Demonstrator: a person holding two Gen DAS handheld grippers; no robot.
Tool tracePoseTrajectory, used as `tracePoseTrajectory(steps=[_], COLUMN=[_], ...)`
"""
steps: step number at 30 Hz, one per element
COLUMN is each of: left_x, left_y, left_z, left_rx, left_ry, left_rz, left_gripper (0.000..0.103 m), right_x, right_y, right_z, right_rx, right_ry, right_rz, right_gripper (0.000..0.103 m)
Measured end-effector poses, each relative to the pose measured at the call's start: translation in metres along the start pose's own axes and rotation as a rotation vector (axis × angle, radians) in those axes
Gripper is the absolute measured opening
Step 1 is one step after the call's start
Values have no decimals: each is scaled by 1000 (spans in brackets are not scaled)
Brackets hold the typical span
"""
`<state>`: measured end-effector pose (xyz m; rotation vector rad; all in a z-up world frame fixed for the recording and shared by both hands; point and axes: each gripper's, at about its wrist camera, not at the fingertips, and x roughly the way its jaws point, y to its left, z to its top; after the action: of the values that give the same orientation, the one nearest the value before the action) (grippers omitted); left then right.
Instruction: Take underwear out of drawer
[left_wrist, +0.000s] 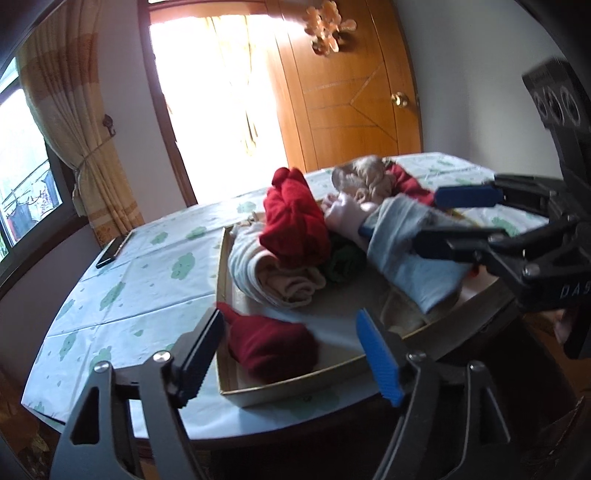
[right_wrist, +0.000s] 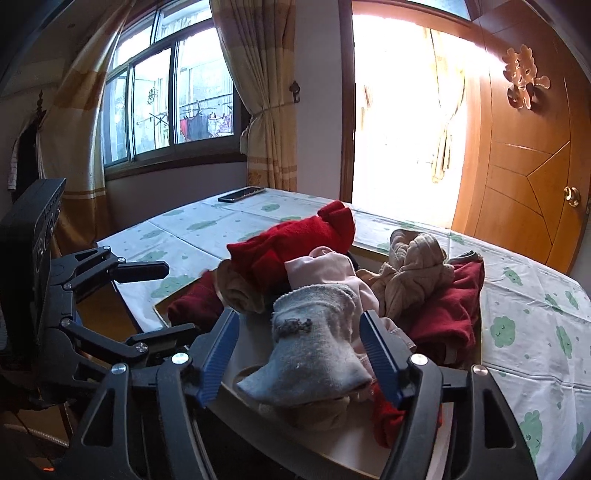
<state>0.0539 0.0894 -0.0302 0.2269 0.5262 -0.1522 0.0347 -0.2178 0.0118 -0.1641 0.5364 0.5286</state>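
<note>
While its two fingers stand well apart, the left gripper holds nothing, with a dark red rolled garment lying in the gap between them on the near floor of the drawer, a shallow pale tray set on the table. Off to its right, the right gripper also has its jaws spread, and a pale blue-grey sock-like piece lies between the blue pads; whether they touch it is hard to tell, though they do not seem to press on it. Around that piece the underwear and other small clothes are heaped in the drawer: a bright red bundle, a cream roll, a pink piece, something dark green, and a beige knot resting on deep red cloth. Beneath the drawer spreads the tablecloth, white with green clouds, and a dark phone lies near its far edge. Beyond stand curtains, a bright doorway and a wooden door.
</note>
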Motion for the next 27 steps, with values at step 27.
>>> tracePoseTrajectory(steps=[27], left_x=[-78], left_y=[-22], left_z=[-28], left_rx=[-99], left_ry=[-151], left_rz=[-28], left_gripper=[90], right_x=[-93], right_y=[12], right_z=[-53], right_rx=[134], right_ry=[-147], right_rz=[-22], right_gripper=[82])
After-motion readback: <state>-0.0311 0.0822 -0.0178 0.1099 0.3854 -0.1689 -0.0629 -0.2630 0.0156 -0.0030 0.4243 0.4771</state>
